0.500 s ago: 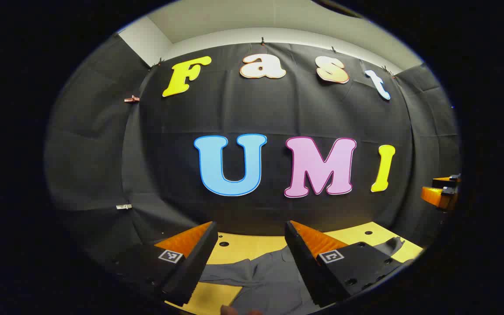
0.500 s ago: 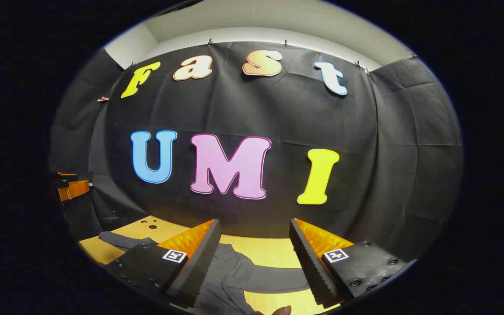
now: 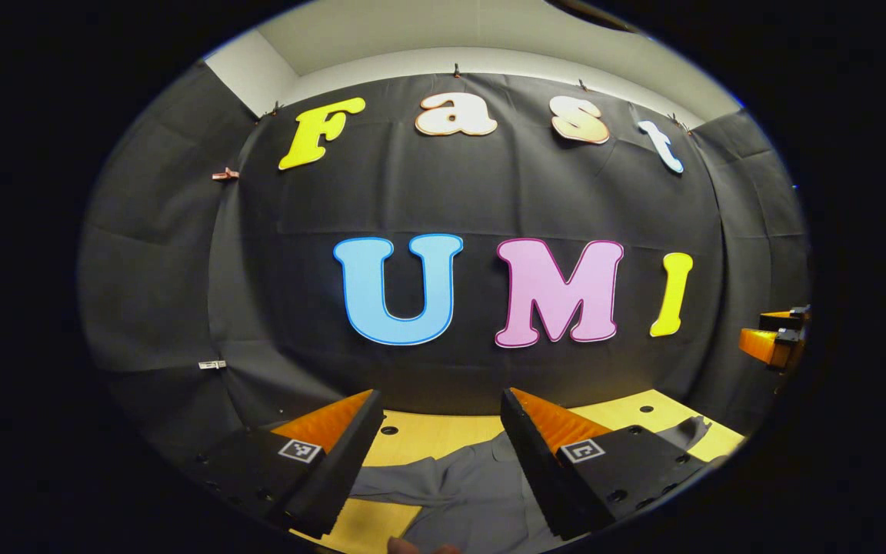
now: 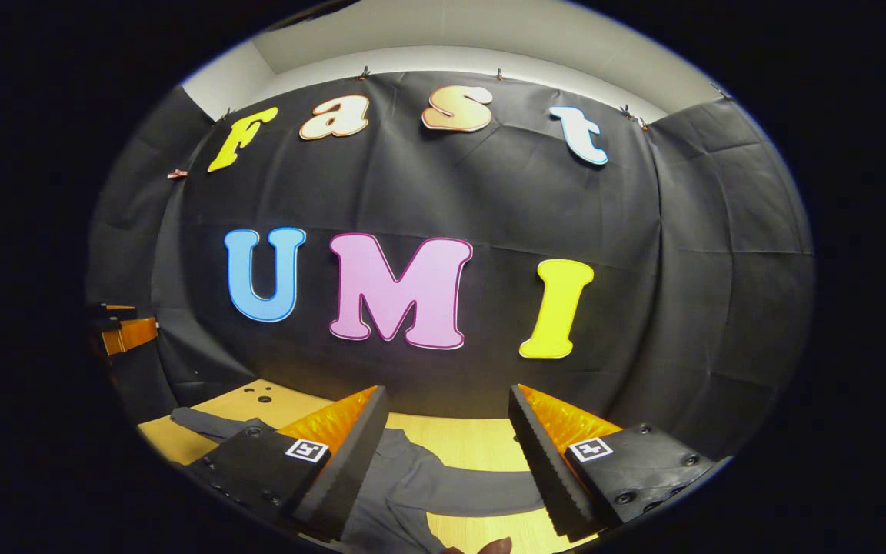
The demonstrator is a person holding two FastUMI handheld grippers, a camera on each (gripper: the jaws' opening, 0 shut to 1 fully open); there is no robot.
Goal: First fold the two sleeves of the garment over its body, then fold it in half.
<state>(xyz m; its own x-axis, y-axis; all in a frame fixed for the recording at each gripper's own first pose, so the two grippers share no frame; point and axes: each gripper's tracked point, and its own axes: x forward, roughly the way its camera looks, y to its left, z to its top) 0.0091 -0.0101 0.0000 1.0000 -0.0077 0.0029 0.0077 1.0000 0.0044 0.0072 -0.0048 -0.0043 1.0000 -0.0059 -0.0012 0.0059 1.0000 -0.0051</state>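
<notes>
Evidently the grey garment (image 3: 462,492) is soft, limp cloth, best pinched at a sleeve end (image 4: 197,419); left gripper (image 3: 437,458) and right gripper (image 4: 447,462) both gape wide, holding nothing.

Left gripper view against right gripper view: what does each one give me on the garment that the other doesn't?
The left gripper view looks past the open left gripper onto the sleeve on its side, with the right gripper at the far edge. The right gripper view looks onto the opposite sleeve and has a fingertip at the bottom. Both show the grey garment lying on the yellow table, sleeves spread out and not yet folded, and both grippers open.
</notes>
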